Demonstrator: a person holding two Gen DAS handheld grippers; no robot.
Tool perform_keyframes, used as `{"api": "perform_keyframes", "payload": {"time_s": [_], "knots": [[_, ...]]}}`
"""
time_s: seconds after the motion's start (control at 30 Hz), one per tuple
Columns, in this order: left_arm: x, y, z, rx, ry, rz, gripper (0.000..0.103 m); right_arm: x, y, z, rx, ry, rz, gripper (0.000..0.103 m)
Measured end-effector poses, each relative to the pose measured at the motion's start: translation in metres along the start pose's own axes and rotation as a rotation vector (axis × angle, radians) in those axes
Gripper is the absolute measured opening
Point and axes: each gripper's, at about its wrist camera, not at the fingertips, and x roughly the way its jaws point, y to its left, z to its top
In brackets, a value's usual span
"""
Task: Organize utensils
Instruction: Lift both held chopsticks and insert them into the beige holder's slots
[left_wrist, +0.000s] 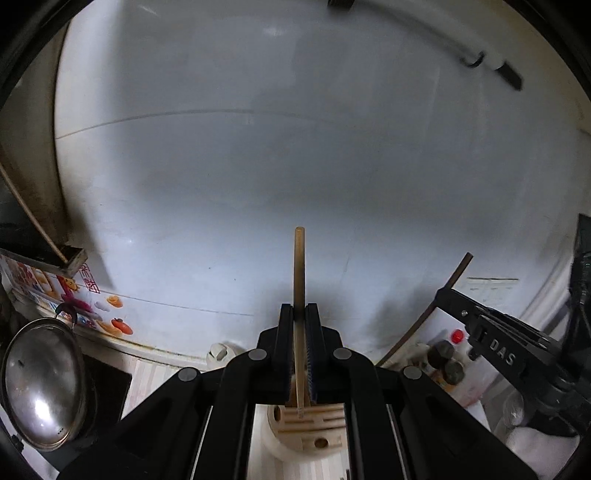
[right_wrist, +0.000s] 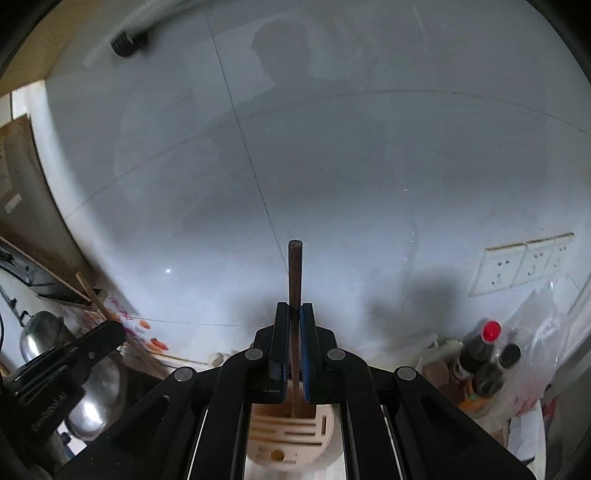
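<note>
Behind everything, a broad white tiled wall, filling both views because both tools point up and outward while the sticks go downward. Below it, a pale striped bench, glimpsed only in slivers around the holder.

On that bench, directly beneath both tools: a round, light wooden utensil holder, top pierced with long slots and a few round holes, evidently meant to take each utensil in its own opening. Off to the left, a shiny steel pot lid; to the right, dark bottles, one red-capped.

Left hand-held gripper pressed together on a pale wooden chopstick, held upright, lower tip down at the holder's top, seemingly just into a slot, though hard to be sure. Right hand-held gripper likewise pinching a dark brown chopstick, vertical, lower end reaching a slot near the holder's back edge.

Upright hold probably chosen for a straight drop into narrow openings. Both sticks slim, round-ended, plain; pale one smooth and matte, dark one slightly glossy.
</note>
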Motion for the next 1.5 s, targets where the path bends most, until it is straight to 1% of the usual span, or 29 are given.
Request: {"api": "perform_keyframes", "payload": {"time_s": [0.17, 0.23, 0.27, 0.33, 0.53, 0.87, 0.97, 1.23, 1.3, 1.5], "knots": [[0.046, 0.004, -0.006, -0.038, 0.064, -0.011, 0.003, 0.038, -0.006, -0.003, 0.008, 0.061, 0.009, 0.005], [0.062, 0.005, -0.01, -0.037, 0.089, -0.006, 0.004, 0.049, -0.009, -0.007, 0.012, 0.086, 0.015, 0.005], [0.067, 0.005, -0.012, -0.031, 0.083, 0.004, 0.004, 0.051, -0.011, -0.009, 0.011, 0.094, 0.017, 0.005], [0.076, 0.007, -0.012, -0.039, 0.094, -0.001, 0.004, 0.057, -0.013, -0.011, 0.011, 0.111, 0.024, 0.005], [0.085, 0.003, -0.007, -0.025, 0.094, 0.0, 0.004, 0.067, -0.023, -0.019, 0.018, 0.133, 0.049, 0.005], [0.094, -0.005, -0.004, -0.009, 0.094, -0.001, 0.004, 0.068, -0.029, -0.015, 0.018, 0.121, 0.051, 0.005], [0.101, 0.001, -0.006, -0.009, 0.095, 0.0, 0.004, 0.067, -0.03, -0.015, 0.021, 0.119, 0.051, 0.005], [0.1, -0.003, 0.0, -0.011, 0.074, -0.001, 0.004, 0.064, -0.03, -0.013, 0.023, 0.102, 0.05, 0.005], [0.103, -0.004, -0.002, -0.005, 0.082, 0.001, 0.004, 0.064, -0.031, -0.013, 0.023, 0.104, 0.05, 0.005], [0.111, 0.002, -0.018, -0.019, 0.141, 0.002, 0.004, 0.066, -0.031, -0.015, 0.018, 0.115, 0.052, 0.005]]}}
